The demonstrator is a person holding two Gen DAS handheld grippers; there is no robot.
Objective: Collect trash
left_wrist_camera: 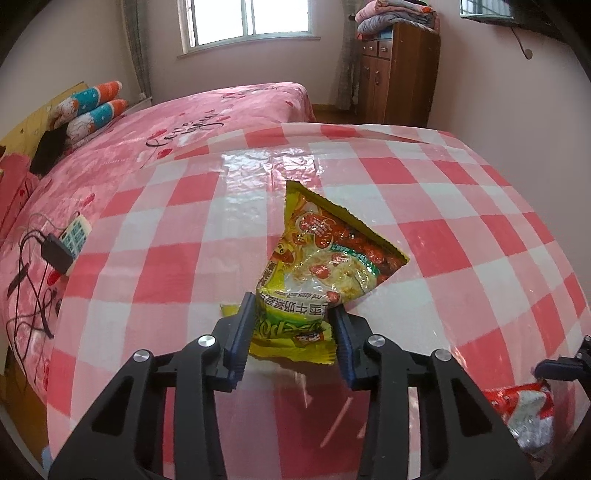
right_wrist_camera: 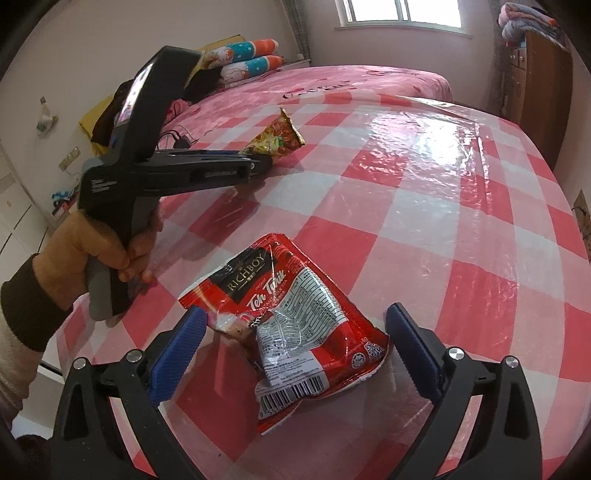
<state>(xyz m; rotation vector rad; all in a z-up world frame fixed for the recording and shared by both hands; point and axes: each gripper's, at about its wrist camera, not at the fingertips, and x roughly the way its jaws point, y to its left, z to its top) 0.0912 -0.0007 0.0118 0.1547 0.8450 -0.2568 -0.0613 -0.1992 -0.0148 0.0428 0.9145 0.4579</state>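
A yellow snack wrapper sticks up from the red-and-white checked table. My left gripper is shut on its lower end and holds it off the cloth; it also shows in the right wrist view, with the left gripper beside it. A red Richboy Teh Tarik packet lies crumpled on the table. My right gripper is open, its blue pads either side of the packet, apart from it. The red packet shows at the lower right of the left wrist view.
A bed with a pink cover lies beyond the table, with rolled pillows, a remote and black cables. A brown wooden cabinet with folded blankets stands at the back right. A window is at the back wall.
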